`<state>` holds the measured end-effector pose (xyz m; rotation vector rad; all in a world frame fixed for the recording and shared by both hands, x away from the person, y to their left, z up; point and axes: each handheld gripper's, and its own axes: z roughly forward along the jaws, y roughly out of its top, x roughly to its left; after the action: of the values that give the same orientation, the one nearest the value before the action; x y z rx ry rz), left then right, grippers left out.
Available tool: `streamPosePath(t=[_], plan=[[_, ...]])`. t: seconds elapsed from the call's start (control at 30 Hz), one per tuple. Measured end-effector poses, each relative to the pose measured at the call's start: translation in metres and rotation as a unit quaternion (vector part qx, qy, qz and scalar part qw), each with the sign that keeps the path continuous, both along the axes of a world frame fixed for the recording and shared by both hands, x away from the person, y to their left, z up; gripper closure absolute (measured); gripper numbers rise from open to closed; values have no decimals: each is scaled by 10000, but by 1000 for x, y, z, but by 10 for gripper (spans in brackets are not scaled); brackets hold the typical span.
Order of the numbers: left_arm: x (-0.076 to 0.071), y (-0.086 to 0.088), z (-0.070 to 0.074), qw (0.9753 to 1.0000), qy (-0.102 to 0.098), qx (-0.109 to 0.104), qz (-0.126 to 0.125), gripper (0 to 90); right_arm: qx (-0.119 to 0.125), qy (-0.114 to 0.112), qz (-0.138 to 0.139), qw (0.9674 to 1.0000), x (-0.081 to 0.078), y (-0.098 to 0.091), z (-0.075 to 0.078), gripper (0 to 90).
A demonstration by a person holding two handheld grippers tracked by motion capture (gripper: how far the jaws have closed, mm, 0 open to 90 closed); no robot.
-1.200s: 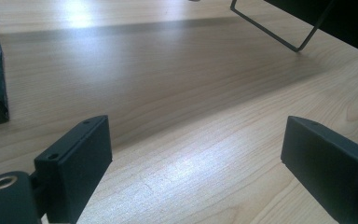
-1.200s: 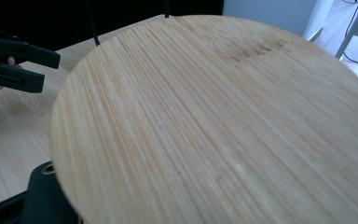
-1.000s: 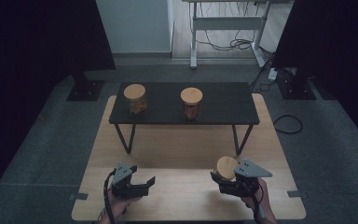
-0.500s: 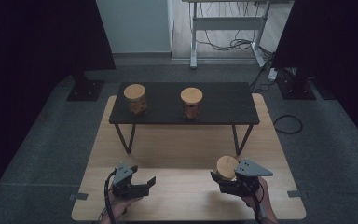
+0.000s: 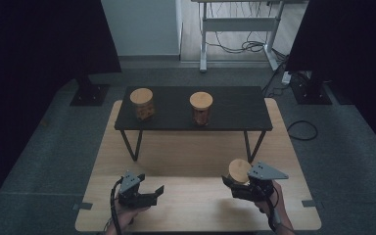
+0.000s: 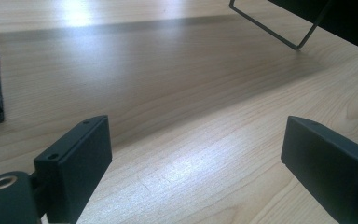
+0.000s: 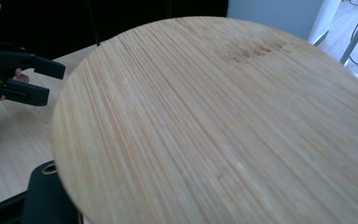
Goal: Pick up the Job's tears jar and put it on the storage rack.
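So far two lidded jars [image 5: 142, 104] [image 5: 201, 107] stand on the black shelf [image 5: 235, 110] in the upper middle of the high view. The third jar [image 5: 238, 171], at lower right, sits clamped in the right gripper [image 5: 236, 185], likely bound for the shelf. The left gripper [image 5: 149, 195], lower left, gapes empty above the wooden table [image 5: 191, 205].

Grey carpet [image 5: 54, 161] around pale wood tabletop [image 5: 191, 156]. Low black bench [image 5: 235, 110] on tabletop's far half. White wall [image 5: 142, 27] beyond bench; desk frame [image 5: 240, 34], cables [image 5: 247, 46] beside wall.
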<state>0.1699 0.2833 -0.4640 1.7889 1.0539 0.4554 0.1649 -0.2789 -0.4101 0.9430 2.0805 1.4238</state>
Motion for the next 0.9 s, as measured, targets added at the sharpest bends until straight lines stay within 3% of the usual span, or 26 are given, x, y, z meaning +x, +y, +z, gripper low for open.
streamPosePath(t=[0.9], plan=[[1,0,0,10000,-10,-6,-7,80,-55,59,87,9999,16,-3,15,245]])
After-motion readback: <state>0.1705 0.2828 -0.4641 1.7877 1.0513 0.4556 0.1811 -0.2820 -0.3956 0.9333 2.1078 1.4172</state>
